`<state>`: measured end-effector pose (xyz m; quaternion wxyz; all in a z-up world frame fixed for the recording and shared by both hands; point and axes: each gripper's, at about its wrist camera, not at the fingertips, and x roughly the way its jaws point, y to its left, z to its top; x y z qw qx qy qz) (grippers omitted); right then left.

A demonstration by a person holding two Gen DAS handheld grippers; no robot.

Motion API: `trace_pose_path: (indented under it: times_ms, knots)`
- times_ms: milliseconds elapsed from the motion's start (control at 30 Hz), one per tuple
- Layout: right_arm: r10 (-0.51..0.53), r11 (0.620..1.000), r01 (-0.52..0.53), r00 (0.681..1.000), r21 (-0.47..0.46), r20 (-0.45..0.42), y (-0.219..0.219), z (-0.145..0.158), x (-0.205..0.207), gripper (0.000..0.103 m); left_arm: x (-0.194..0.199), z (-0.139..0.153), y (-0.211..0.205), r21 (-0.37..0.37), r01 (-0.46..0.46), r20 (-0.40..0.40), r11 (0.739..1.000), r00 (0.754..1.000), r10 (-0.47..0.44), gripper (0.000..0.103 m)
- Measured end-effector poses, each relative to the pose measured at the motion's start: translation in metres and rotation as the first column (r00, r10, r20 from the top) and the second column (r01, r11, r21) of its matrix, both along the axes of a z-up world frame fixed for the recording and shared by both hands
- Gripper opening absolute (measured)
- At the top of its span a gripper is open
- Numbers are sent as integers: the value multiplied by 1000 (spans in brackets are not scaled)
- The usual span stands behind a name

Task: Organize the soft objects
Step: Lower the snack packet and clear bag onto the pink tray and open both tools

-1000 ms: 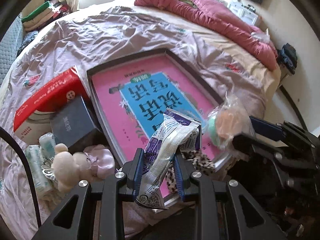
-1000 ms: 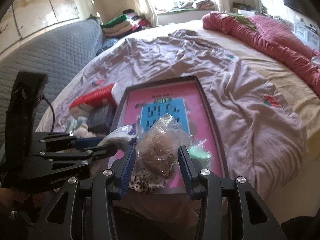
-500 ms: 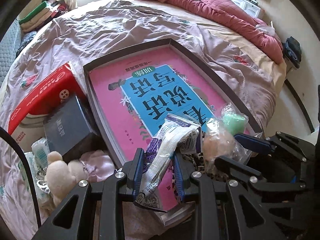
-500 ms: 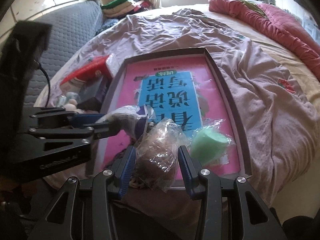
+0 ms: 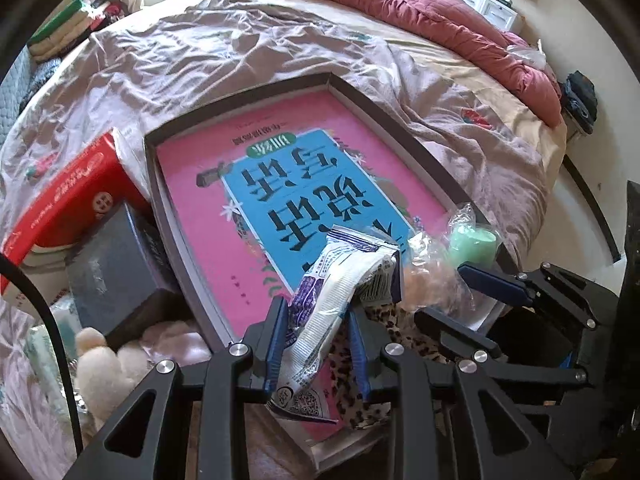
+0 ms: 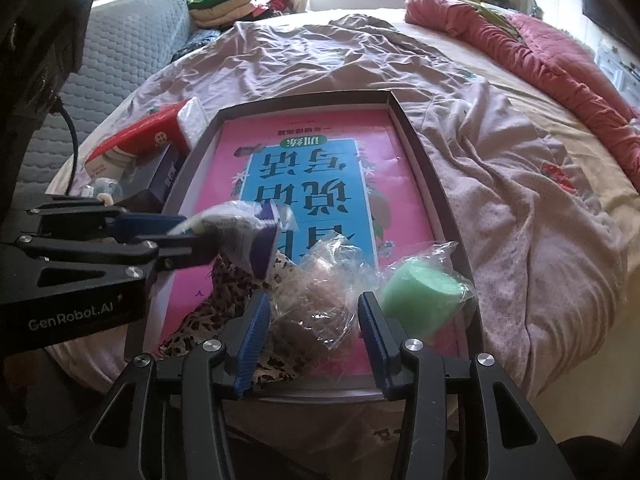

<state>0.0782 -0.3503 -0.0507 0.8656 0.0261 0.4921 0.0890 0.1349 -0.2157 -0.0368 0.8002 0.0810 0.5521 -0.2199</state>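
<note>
My left gripper is shut on a white and purple packet held above the near end of a shallow grey tray. The tray has a pink and blue book in it. My right gripper has its jaws apart around a clear bag with a brown soft ball, which rests on the tray; the fingers look slack on it. A green sponge in plastic lies in the tray's near right corner. A leopard-print cloth lies beneath both grippers.
Left of the tray are a red tissue box, a dark box, a white plush toy and a pink cloth. The tray sits on a wrinkled mauve bedsheet. A red quilt lies at the far right. Folded clothes are stacked far left.
Both grippers have come down and forward over the tray's near end. The right jaws have widened and the bagged brown ball and green sponge now rest on the tray.
</note>
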Motion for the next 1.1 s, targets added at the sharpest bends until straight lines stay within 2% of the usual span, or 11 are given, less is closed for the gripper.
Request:
trace_pose_path:
  times_ms: [433,767,900,1100]
  knots:
    - [11,1000,-11,1000,2,11,-2,9,-6,49,-1,-5,2,-2,-18,-36,1000,999,18,31]
    - [-16,999,15,999,32,30,-8,19,-12,53,-7,0,8,-17,-37,-30,999,999,36,32]
    - [-32,999,30,999,45,41,-10,24,-14,54,-11,8,12,-33,-43,-10,998,999,43,42]
    - [-48,998,45,997,48,54,-10,30,-17,59,-19,20,14,-23,-41,24,999,999,41,44]
